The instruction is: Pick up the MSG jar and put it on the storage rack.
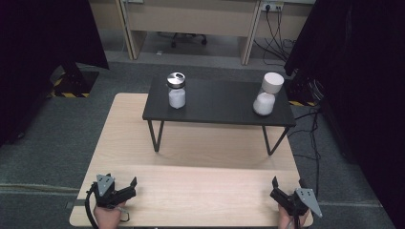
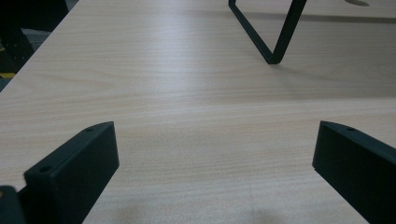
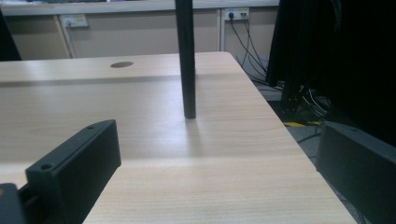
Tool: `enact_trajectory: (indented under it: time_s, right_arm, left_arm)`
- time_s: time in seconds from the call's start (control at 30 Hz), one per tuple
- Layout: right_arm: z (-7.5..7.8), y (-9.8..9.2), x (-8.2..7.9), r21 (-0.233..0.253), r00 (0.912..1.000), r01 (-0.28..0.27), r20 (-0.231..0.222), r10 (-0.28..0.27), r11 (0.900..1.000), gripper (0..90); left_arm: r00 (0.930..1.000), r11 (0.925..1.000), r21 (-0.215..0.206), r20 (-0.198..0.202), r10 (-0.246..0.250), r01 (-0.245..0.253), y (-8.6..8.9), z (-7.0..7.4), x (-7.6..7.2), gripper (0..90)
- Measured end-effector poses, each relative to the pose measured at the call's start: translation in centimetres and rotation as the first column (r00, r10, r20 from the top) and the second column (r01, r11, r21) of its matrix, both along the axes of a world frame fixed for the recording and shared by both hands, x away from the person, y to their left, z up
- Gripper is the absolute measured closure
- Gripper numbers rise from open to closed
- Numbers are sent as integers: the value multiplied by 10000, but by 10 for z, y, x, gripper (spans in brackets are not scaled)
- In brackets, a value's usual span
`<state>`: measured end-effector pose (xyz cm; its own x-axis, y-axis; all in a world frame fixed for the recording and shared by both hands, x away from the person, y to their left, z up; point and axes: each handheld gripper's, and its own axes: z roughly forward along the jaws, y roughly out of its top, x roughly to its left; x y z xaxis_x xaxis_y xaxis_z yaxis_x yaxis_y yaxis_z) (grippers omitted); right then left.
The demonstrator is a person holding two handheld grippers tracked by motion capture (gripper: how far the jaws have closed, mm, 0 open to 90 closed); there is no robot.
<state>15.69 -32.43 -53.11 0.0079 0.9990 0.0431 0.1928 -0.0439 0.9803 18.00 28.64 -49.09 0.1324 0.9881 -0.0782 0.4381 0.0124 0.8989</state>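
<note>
Two jars stand on a low black stand (image 1: 219,102) at the far side of the wooden table (image 1: 191,143). The left jar (image 1: 176,91) has a shiny metal lid and white contents. The right jar (image 1: 266,95) has a white cap and white contents. My left gripper (image 1: 120,184) rests near the table's front left edge, open, with nothing between its jaws. My right gripper (image 1: 288,185) sits at the front right corner, also open and empty. In the left gripper view the left gripper (image 2: 215,154) faces bare wood; in the right gripper view the right gripper (image 3: 217,154) does too.
The stand's thin black legs (image 2: 275,39) (image 3: 187,60) rise from the tabletop ahead of both grippers. A round cable hole (image 3: 121,64) lies in the table's far side. Black curtains flank the table, with cables (image 1: 310,124) on the floor at the right.
</note>
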Motion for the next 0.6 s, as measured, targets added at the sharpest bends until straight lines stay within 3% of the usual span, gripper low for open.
enact_trajectory:
  time_s: [0.23,0.6]
  right_arm:
    - [-3,3,-5,-70,9999,-15,111,15,10000,3]
    - [-4,1,-8,485,9997,149,201,-159,9987,3]
  left_arm:
    - [9999,9999,74,-78,-114,115,0,1,1,0]
    - [9998,9999,-7,-145,-144,144,2,1,2,0]
